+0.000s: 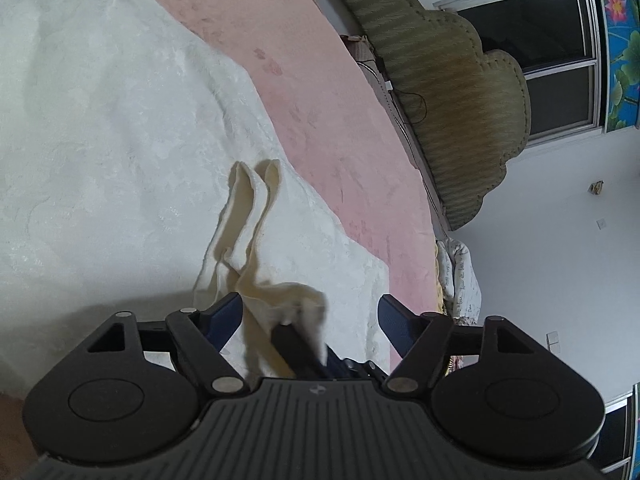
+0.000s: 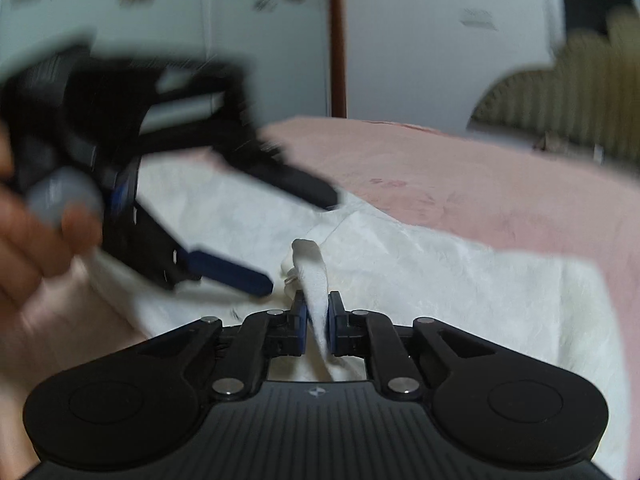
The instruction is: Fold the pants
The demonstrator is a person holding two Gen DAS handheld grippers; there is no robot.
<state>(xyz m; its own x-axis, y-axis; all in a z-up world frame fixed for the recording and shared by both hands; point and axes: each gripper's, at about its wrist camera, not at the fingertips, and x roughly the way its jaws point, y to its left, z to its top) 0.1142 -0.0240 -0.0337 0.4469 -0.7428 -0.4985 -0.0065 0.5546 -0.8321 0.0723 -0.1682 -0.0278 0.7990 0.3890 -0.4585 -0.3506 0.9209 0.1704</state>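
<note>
Small cream pants (image 1: 248, 236) lie on a white cloth (image 1: 104, 128), legs pointing away, waist end lifted near the grippers. My left gripper (image 1: 310, 312) is open, its blue-padded jaws wide apart on either side of the raised waist fabric. My right gripper (image 2: 317, 316) is shut on the pants' waist fabric (image 2: 314, 276), which stands up between its pads. The right gripper's dark finger (image 1: 294, 346) shows in the left wrist view under the cloth. The left gripper shows blurred and open (image 2: 304, 236) in the right wrist view.
The white cloth lies on a pink bedsheet (image 1: 320, 80). A padded olive headboard (image 1: 452, 92) stands at the bed's end, with a window (image 1: 536, 60) and white wall beyond. A hand (image 2: 36, 240) holds the left gripper.
</note>
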